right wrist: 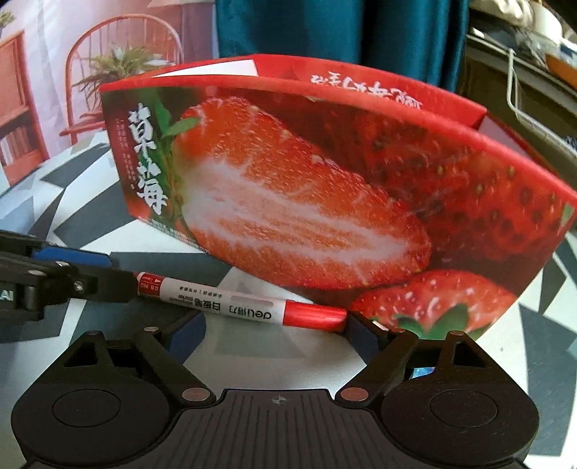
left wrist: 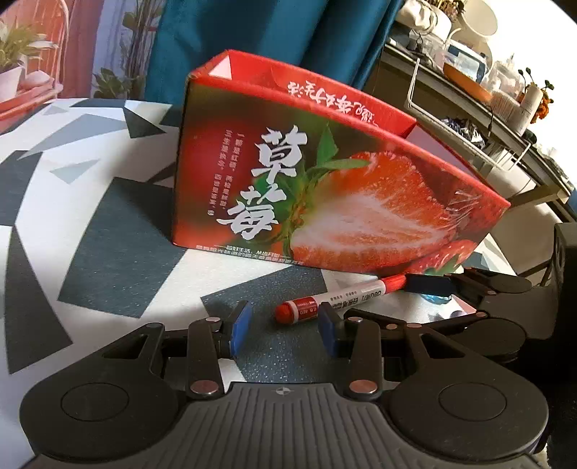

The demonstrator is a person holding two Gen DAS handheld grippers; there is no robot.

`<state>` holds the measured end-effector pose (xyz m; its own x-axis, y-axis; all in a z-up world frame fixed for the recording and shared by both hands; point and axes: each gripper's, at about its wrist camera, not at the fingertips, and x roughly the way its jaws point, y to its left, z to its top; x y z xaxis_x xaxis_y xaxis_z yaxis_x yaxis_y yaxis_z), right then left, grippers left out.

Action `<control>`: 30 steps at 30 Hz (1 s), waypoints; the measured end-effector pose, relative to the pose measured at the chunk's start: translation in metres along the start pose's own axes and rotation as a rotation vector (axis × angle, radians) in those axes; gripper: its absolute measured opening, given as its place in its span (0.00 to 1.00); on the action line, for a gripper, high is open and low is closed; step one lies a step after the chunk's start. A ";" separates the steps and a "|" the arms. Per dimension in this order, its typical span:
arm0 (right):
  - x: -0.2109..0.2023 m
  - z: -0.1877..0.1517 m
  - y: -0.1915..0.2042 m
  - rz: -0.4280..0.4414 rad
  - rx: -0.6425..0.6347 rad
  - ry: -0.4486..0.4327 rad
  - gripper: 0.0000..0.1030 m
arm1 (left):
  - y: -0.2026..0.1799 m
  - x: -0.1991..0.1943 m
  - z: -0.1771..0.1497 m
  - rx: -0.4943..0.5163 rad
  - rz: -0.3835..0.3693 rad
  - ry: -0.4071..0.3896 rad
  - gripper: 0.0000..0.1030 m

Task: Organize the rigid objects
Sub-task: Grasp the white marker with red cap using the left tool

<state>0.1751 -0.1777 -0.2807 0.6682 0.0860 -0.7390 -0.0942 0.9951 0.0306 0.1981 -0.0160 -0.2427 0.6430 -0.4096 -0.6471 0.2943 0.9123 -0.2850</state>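
I find the red marker (right wrist: 249,305) lying flat before the strawberry box (right wrist: 324,187), long axis nine-to-three across my wide-open, empty right gripper (right wrist: 276,332), nearer than the half-open left gripper (left wrist: 285,324) at its butt end.

Home: curtain (left wrist: 281,32), cluttered shelf (left wrist: 468,93)
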 end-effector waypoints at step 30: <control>-0.005 0.000 -0.003 0.016 0.062 -0.017 0.65 | -0.004 0.016 0.005 -0.003 0.021 0.007 0.29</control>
<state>0.1716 -0.1811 -0.2770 0.6795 0.1020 -0.7265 -0.0593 0.9947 0.0842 0.2108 -0.0262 -0.2487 0.6444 -0.3902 -0.6577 0.2787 0.9207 -0.2732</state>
